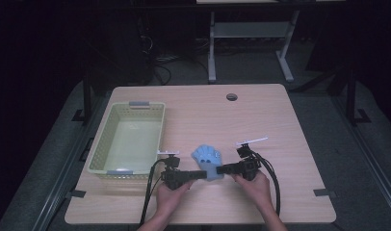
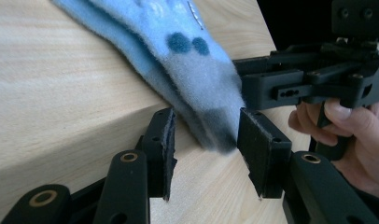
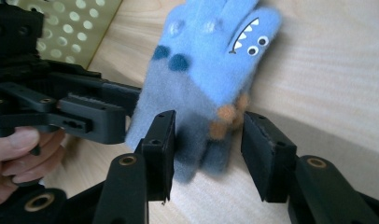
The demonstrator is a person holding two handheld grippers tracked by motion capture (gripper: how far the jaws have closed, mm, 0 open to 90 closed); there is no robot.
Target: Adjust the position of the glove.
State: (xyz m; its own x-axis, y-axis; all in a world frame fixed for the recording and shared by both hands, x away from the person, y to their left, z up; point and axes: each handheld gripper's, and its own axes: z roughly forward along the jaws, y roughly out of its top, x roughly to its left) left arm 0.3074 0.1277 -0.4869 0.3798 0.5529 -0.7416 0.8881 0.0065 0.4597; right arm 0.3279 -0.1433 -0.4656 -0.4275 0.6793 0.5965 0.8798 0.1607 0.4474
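Note:
A light-blue plush glove (image 1: 207, 156) with a shark face, dark dots and a grey cuff lies flat on the wooden table (image 1: 266, 120), near its front middle. My left gripper (image 1: 199, 174) reaches the cuff from the left and my right gripper (image 1: 221, 169) from the right. In the left gripper view the cuff end of the glove (image 2: 192, 70) lies between the left gripper's (image 2: 205, 140) open jaws. In the right gripper view the glove (image 3: 211, 60) lies cuff-first between the right gripper's (image 3: 207, 140) open jaws, with a gap at the right pad (image 3: 255, 149).
A pale green plastic basket (image 1: 101, 144) stands empty at the table's left, its perforated wall (image 3: 71, 23) just behind the left gripper. A round cable hole (image 1: 231, 96) sits at the far edge. A desk frame (image 1: 212, 43) stands beyond the table.

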